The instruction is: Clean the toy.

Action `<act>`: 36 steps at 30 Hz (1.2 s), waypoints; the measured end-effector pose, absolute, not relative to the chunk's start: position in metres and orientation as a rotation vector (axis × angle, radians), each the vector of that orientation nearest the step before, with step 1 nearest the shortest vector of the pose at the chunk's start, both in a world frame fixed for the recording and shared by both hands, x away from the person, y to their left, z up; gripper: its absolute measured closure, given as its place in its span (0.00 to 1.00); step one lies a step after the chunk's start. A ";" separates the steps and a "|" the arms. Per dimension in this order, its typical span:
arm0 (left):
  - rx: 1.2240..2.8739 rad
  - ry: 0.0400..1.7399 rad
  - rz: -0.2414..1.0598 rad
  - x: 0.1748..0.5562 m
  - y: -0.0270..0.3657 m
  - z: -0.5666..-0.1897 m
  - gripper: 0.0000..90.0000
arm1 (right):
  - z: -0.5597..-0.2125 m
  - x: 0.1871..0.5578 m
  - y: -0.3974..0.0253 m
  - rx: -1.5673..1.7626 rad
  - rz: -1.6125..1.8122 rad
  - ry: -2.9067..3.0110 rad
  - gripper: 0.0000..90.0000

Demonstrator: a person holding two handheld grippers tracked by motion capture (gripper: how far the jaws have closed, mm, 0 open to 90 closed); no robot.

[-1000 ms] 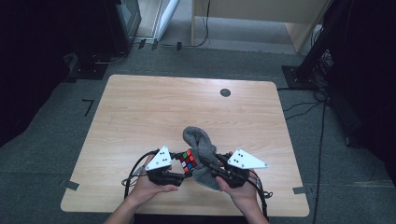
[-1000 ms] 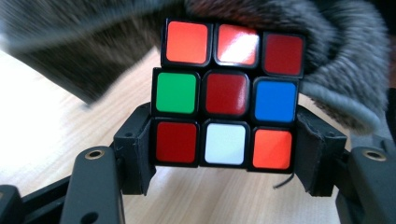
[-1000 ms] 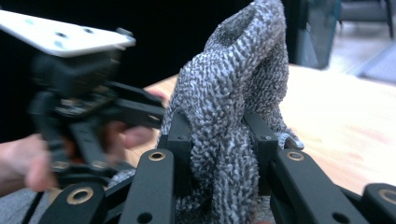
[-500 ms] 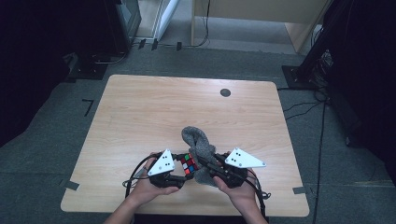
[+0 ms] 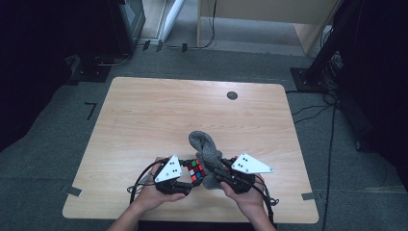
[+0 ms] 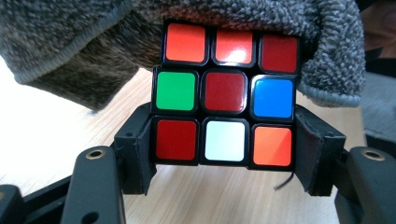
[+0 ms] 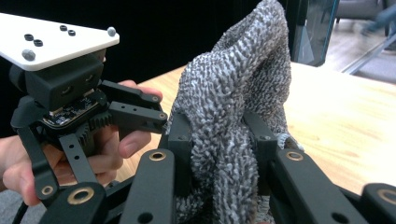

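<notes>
Currently, the left gripper (image 5: pixel 185 179) holds the puzzle cube (image 5: pixel 196 170) with its jaws pinching the cube's lower row from both sides, as the left gripper view confirms (image 6: pixel 224 142). The cube (image 6: pixel 226 95) sits at the near edge of the surface (image 5: pixel 159 115), its far side pushed into the grey knitted sock (image 5: pixel 208 154), whose cuff wraps over the cube's top row. The right gripper (image 5: pixel 222 177) stands on the other side of the cube, its jaws clamped on a bunched fold of the sock (image 7: pixel 233 121). Compared with the earlier frames, both grippers have stayed close together around the cube, and the sock has slid slightly farther over it.
</notes>
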State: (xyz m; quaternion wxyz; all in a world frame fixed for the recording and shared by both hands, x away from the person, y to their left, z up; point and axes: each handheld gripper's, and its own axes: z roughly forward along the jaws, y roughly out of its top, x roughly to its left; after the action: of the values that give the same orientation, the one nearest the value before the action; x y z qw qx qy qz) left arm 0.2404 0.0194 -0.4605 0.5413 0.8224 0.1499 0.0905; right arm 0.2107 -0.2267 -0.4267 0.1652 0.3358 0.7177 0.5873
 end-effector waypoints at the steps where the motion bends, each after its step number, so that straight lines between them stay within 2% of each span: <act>1: 1.940 0.355 0.207 0.240 0.021 -0.459 0.38 | -0.428 0.213 -0.230 0.977 1.682 2.033 0.78; 6: 1.943 0.356 0.217 0.241 0.022 -0.458 0.38 | -0.439 0.221 -0.241 1.099 1.624 2.025 0.78; 14: 1.956 0.349 0.221 0.240 0.019 -0.461 0.38 | -0.421 0.201 -0.218 0.868 1.593 2.017 0.78; 21: 1.907 0.346 0.189 0.242 0.026 -0.458 0.38 | -0.437 0.218 -0.239 1.067 1.588 2.004 0.78; 28: 1.945 0.347 0.221 0.241 0.021 -0.461 0.38 | -0.423 0.199 -0.216 0.867 1.597 1.972 0.78; 36: 1.921 0.349 0.196 0.243 0.026 -0.458 0.38 | -0.442 0.214 -0.235 1.077 1.569 1.954 0.79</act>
State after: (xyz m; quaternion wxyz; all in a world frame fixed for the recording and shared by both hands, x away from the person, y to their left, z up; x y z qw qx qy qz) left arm 0.2426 0.0259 -0.4582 0.5561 0.8137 0.1476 0.0831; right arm 0.2141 -0.2351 -0.4416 0.2052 0.3864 0.7011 0.5630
